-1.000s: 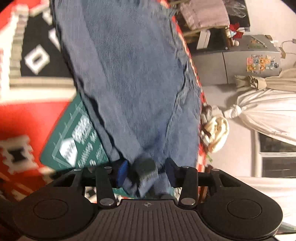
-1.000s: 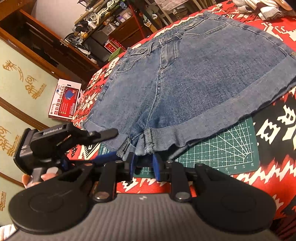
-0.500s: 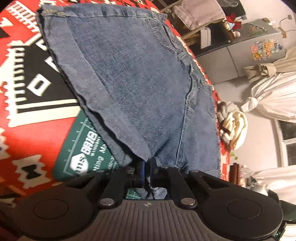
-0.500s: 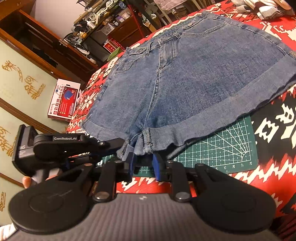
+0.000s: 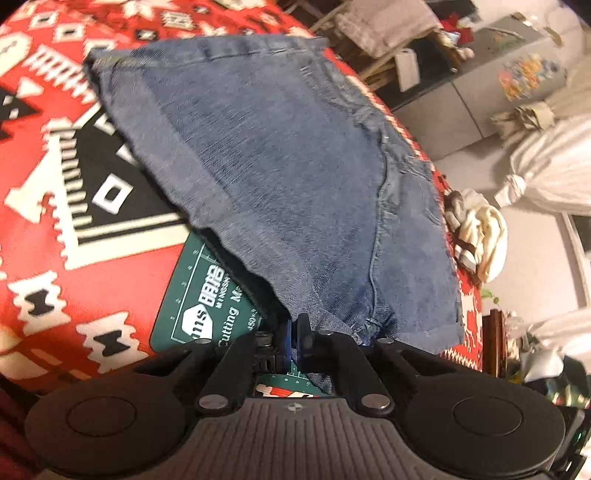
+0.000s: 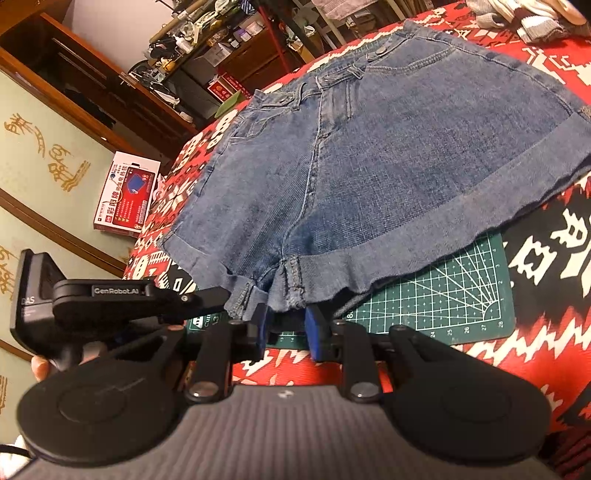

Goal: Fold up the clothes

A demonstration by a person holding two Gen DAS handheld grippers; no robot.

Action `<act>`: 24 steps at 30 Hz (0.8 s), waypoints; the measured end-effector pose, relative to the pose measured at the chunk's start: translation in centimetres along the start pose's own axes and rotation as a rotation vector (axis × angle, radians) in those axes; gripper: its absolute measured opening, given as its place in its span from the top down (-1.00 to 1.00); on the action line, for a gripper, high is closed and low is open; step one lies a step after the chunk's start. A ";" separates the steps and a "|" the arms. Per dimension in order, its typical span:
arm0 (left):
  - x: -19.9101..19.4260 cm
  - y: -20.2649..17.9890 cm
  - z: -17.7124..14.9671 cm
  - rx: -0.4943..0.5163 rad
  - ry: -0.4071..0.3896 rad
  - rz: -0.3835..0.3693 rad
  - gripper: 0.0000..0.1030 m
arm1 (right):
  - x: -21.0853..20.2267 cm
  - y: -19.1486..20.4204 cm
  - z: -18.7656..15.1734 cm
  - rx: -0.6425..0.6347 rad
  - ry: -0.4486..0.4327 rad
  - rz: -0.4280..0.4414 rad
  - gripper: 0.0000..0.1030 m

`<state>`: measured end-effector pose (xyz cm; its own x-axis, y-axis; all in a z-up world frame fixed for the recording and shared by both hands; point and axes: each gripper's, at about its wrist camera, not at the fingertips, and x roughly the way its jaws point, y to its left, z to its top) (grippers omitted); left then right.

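Blue denim shorts (image 6: 388, 155) lie spread on a green cutting mat (image 6: 443, 295) over a red patterned cloth (image 5: 55, 258), waistband far from me. My left gripper (image 5: 294, 328) is shut on the cuffed hem of the shorts (image 5: 295, 206) near the crotch. From the right wrist view the left gripper (image 6: 227, 295) reaches in from the left and pinches the cuff. My right gripper (image 6: 287, 325) stands open, its blue fingers (image 6: 314, 332) either side of the crotch seam just ahead, nothing clamped.
A heap of pale clothes (image 5: 476, 236) sits at the table's far edge, more garments (image 6: 532, 18) at the back right. A red and white box (image 6: 127, 199) lies on the floor to the left. White bags (image 5: 554, 170) and cabinets stand beyond.
The left gripper, open around the hem a second ago, has closed on it and swung its view along the shorts. The right gripper has barely moved and stays open.
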<state>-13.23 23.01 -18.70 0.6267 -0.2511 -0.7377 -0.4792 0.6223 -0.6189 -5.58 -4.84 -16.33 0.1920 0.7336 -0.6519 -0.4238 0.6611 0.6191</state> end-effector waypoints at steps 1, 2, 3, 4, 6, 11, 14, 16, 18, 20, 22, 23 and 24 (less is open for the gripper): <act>-0.1 -0.2 0.0 0.021 -0.003 0.003 0.94 | 0.0 0.0 0.0 -0.001 0.000 0.000 0.51; 0.1 -0.2 0.0 0.035 -0.001 0.009 0.94 | -0.1 0.0 0.0 -0.002 -0.001 0.000 0.51; 0.3 -0.2 0.0 0.048 0.002 0.015 0.94 | -0.2 0.0 0.0 -0.004 -0.002 0.000 0.51; 0.3 -0.1 0.0 0.045 0.004 0.012 0.94 | -0.2 0.1 0.0 -0.007 -0.003 -0.001 0.51; 0.0 -0.1 0.1 0.044 -0.003 0.016 0.94 | -0.5 0.2 0.0 -0.013 -0.011 -0.002 0.47; 0.2 0.2 0.1 0.026 0.017 0.001 0.94 | -0.9 -0.6 0.1 0.030 -0.030 0.006 0.31; 0.4 0.4 0.1 0.013 0.018 -0.015 0.94 | -0.4 -1.6 0.2 0.096 -0.004 0.019 0.55; 0.3 0.7 0.1 -0.002 0.022 -0.028 0.94 | -0.4 -2.0 0.1 0.121 0.011 0.031 0.89; 0.3 0.9 0.1 -0.010 0.024 -0.035 0.94 | -0.8 -2.3 -0.1 0.134 0.010 0.039 0.84; 0.3 0.8 0.1 -0.006 0.023 -0.032 0.94 | -1.4 -3.1 -0.1 0.174 -0.003 0.041 0.76; 0.3 0.6 0.1 0.003 0.023 -0.027 0.94 | -1.9 -3.9 0.2 0.227 -0.026 0.050 0.76; 0.3 0.6 0.1 0.008 0.023 -0.026 0.94 | -2.1 -4.3 0.4 0.251 -0.041 0.057 0.76; 0.3 0.5 0.1 0.013 0.024 -0.025 0.94 | -2.3 -4.7 0.6 0.276 -0.056 0.064 0.76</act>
<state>-13.20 23.34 -19.25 0.6238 -0.2842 -0.7281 -0.4555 0.6248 -0.6341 -3.48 -9.51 -17.45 0.2240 0.7775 -0.5876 -0.1815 0.6257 0.7587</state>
